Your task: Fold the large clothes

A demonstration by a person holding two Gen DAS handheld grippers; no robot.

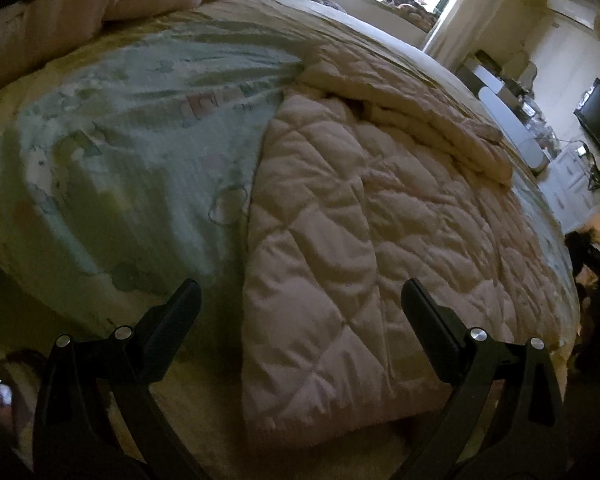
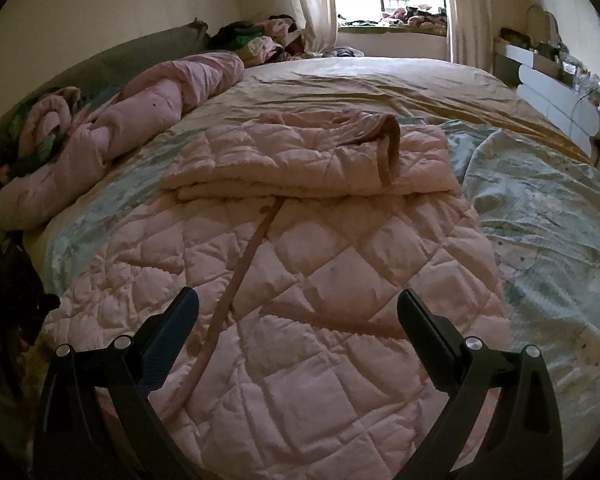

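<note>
With the robe [image 2: 300,280] spread on the bed [image 2: 540,216], its top already folded back, and both the left claw [image 1: 300,300] and right claw [image 2: 298,308] spread empty over its near hem, the 2 hem corners are best pinched evenly, belt [image 2: 236,292] tucked in.

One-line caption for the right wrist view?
Open right gripper above a pink quilted robe, top part folded over, belt trailing, on the bed.
</note>
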